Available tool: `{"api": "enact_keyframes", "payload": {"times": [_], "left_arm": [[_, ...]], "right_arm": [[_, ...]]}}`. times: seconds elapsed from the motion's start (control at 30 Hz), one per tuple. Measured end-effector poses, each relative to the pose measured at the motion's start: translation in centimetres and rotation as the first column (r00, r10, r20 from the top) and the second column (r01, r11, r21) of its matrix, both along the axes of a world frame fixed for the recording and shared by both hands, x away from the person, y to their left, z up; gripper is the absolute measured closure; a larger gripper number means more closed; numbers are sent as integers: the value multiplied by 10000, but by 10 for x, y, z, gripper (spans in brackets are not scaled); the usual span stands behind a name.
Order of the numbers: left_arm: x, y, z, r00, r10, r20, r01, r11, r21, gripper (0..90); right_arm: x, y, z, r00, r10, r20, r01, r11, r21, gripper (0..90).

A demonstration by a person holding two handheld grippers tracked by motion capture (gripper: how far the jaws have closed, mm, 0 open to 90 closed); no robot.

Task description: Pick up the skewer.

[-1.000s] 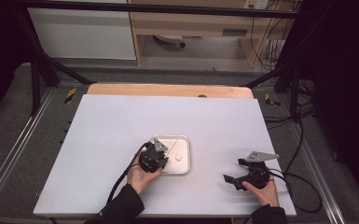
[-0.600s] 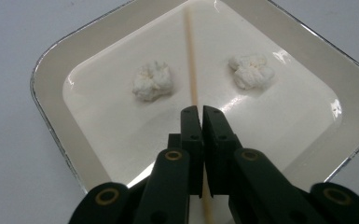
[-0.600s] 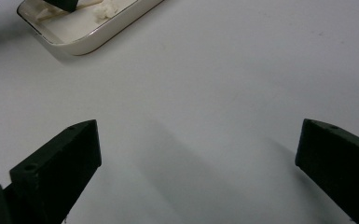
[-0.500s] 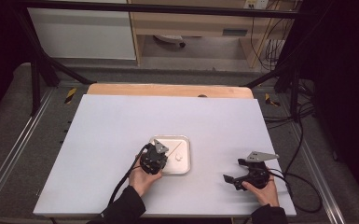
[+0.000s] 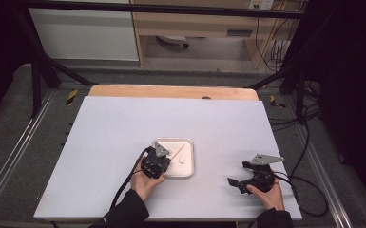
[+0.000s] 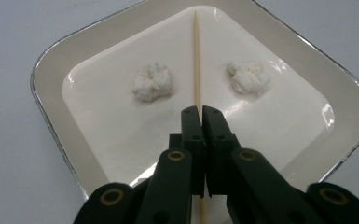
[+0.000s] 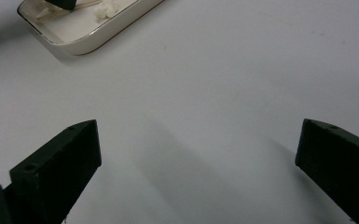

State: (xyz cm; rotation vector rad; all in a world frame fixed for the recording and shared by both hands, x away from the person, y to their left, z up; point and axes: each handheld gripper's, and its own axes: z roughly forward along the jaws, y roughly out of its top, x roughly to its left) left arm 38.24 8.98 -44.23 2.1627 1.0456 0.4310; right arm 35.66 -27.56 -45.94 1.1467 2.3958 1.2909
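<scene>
Now, step: skewer pinched at its near end by left tongs, not yet lifted out of tray.
Done: grip taken; jaws have just been closing, stick between them.
Left: two white lumps loose in tray, none speared; likely next, lift stick and push it into a lump.
Left tongs: clamped on skewer, over tray's near edge.
Right tongs: jaws wide apart, nothing between, resting on worktop well right of tray.
Skewer: flat in tray, running away from left tongs, between the lumps, touching neither.
</scene>
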Motion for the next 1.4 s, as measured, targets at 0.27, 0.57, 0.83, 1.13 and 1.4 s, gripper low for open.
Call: {"api": "enact_keyframes", "payload": {"times": [0.27,0.57,0.83,1.13,1.4], "left_arm": [[-2,6,7,9998,-113,147,118,9993,-355,885],[-5,16,17,9983,-509,286,521,9976,-455,885],[-8,25,24,9957,-862,329,877,9950,-470,885],[-12,34,30,9903,-1385,152,1390,9895,-406,885],[-20,36,34,9776,-2099,134,2103,9771,-321,885]], "right_arm": [[0,0,0,10000,12,13,-12,10000,-22,6],[0,3,2,9999,67,89,-66,9999,-101,6],[0,10,7,9994,96,337,-87,9996,-277,6],[1,27,14,9978,208,631,-164,9974,-705,6],[-3,42,25,9910,698,1145,-570,9921,-1118,9]]}}
